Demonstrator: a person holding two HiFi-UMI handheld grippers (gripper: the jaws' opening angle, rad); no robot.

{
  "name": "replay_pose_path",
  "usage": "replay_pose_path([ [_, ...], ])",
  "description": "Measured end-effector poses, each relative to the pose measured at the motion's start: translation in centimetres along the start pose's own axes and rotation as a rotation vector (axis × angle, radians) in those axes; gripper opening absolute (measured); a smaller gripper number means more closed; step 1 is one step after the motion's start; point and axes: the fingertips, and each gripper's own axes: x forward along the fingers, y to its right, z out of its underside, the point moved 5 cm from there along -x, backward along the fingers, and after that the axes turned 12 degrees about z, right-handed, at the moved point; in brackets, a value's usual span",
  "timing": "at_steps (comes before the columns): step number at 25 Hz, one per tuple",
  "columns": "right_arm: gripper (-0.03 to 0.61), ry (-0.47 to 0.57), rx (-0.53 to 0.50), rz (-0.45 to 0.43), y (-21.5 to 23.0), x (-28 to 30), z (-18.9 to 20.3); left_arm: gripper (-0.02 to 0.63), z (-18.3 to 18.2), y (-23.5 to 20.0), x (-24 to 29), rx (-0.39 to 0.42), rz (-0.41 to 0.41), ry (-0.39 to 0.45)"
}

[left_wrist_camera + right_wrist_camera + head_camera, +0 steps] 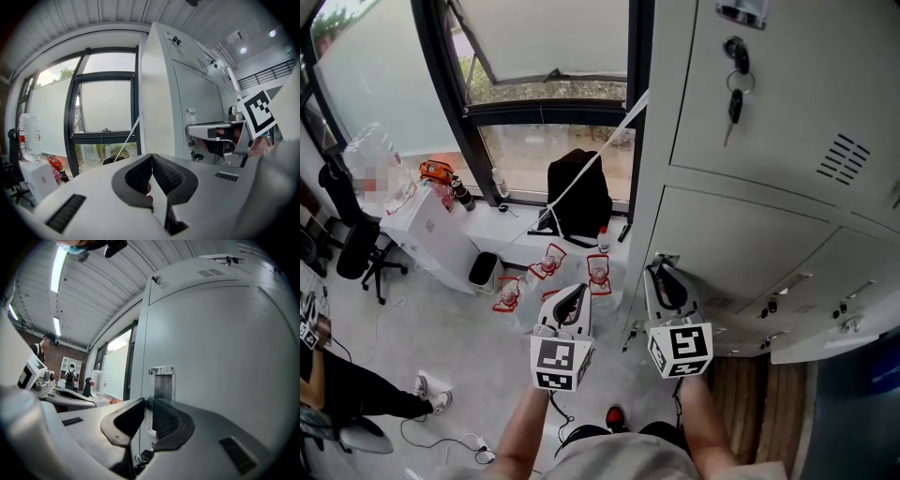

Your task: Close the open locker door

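Note:
The grey locker door (741, 253) stands in the middle row of the locker bank, with a metal latch plate (664, 258) at its left edge. My right gripper (661, 274) is at that edge just below the latch. In the right gripper view the door (220, 357) fills the right side, and its edge runs down between the pads under the latch (161, 371), so the right gripper (149, 411) is shut on it. My left gripper (572, 298) hangs in the air left of the lockers, shut on nothing (152, 161).
Keys (736, 89) hang from the lock of the upper locker. A black backpack (578, 192) leans at the window. Several water bottles (548, 262) stand on the floor below it. A white box (427, 230) and an office chair (361, 253) are at the left.

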Motion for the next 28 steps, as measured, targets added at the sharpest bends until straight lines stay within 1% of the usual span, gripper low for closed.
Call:
replay_pose_path([
  [10,0.068,-0.008,-0.001,0.032,0.2,-0.4,0.1,0.023,0.0,0.4,-0.3,-0.005,0.0,0.0],
  [14,0.157,-0.007,-0.009,-0.012,0.1,-1.5,0.0,0.023,-0.2,1.1,-0.4,0.003,0.011,0.002],
  [21,0.163,0.01,-0.025,0.023,2.1,-4.1,-0.7,0.023,-1.1,3.5,-0.3,0.021,0.039,0.024],
  [28,0.159,0.019,-0.054,0.074,4.9,-8.5,-1.3,0.023,-1.9,6.6,-0.6,0.04,0.078,0.052],
])
